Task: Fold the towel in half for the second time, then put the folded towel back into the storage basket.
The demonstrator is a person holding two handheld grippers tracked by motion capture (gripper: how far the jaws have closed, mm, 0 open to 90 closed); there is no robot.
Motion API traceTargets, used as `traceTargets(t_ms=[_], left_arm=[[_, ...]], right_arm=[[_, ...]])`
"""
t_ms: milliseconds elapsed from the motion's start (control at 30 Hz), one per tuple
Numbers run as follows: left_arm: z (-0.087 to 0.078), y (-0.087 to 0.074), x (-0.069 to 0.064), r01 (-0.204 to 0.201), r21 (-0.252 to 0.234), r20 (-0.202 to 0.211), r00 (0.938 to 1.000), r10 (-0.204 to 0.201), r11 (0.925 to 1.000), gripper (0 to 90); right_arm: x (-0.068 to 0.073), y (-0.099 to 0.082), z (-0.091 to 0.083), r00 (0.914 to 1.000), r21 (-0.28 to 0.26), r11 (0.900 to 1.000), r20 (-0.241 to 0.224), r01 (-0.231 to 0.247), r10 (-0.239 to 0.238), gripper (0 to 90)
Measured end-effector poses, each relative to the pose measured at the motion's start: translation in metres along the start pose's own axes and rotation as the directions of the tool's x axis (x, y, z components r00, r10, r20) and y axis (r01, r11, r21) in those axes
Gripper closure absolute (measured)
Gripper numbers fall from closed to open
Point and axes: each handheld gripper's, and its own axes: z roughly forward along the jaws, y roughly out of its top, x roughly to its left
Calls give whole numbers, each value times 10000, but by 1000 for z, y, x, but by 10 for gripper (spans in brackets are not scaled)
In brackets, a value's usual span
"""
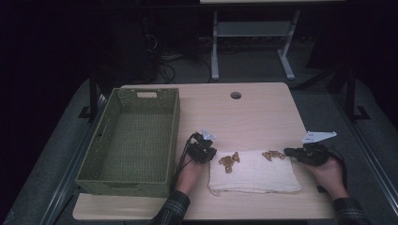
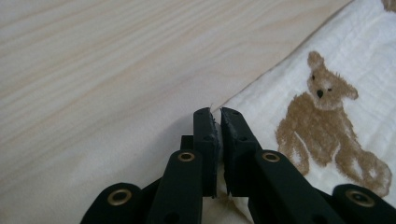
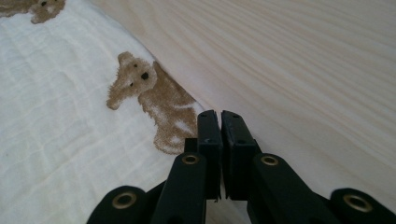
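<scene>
A folded white cloth [image 1: 253,174] printed with brown teddy bears [image 1: 229,161] lies on the near part of the wooden table [image 1: 244,115]. At its far left corner my left gripper [image 1: 213,153] is shut. In the left gripper view the jaws [image 2: 215,112] pinch the cloth's [image 2: 355,46] corner, and a sliver of white shows at their tips. My right gripper [image 1: 287,151] is shut at the far right corner. The right gripper view has its jaws [image 3: 219,114] closed on the cloth's [image 3: 56,121] edge beside a bear print [image 3: 149,98].
An empty green woven basket [image 1: 123,185] stands on the table's left side, close to my left hand. A round cable hole [image 1: 236,95] sits near the far edge. Beyond the table, a white desk frame [image 1: 215,51] stands on dark floor.
</scene>
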Motion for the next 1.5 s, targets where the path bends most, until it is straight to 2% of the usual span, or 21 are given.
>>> traceTargets(t_ms=[100, 133, 233, 333, 433, 567, 633, 733, 833, 1033, 1267, 1500], left_arm=[[-1, 6, 1, -57, -306, -33, 10000, 56, 9995, 857], [-2, 9, 1, -61, -472, -37, 10000, 59, 9989, 858], [-3, 17, 4, -26, -959, -143, 9999, 12, 9954, 859], [-1, 22, 9, -74, -1068, -186, 9998, 54, 9943, 859], [-1, 20, 11, 15, -1139, -134, 9999, -31, 9935, 859], [-6, 20, 10, -92, -1317, -53, 9999, 86, 9912, 858], [-9, 19, 9, -94, -1379, 0, 10000, 95, 9904, 858], [-15, 17, 6, -127, -1565, 212, 9996, 162, 9876, 858], [-20, 13, 2, -386, -1571, 253, 9987, 431, 9868, 859], [-25, 6, -3, -483, -1539, 426, 9976, 555, 9869, 859], [-34, -3, -11, -466, -1516, 502, 9972, 547, 9874, 859], [-41, -7, -15, -476, -1683, 504, 9971, 568, 9846, 860]], right_arm=[[-4, 1, -6, 10000, -280, 9996, 76, 1, 1, 868], [-7, 3, -8, 9998, -403, 9991, 124, -155, 160, 868], [-14, 9, -11, 9990, -735, 9971, 400, -183, 213, 869], [-21, 14, -13, 9980, -1082, 9939, 572, -207, 270, 869], [-26, 18, -13, 9982, -1274, 9916, 532, -207, 277, 869], [-22, 17, -13, 9989, -1206, 9926, 414, -164, 215, 868], [-21, 17, -14, 9993, -1349, 9908, 350, -93, 142, 868], [-21, 15, -17, 9997, -1614, 9866, 60, -243, 256, 868], [-19, 13, -20, 9996, -1726, 9846, -48, -271, 267, 868], [-11, 6, -28, 9992, -1784, 9833, -243, -349, 310, 868], [3, 2, -39, 9999, -1740, 9847, -118, -95, 76, 868], [6, -5, -43, 9999, -1621, 9868, -159, -49, 23, 868]])
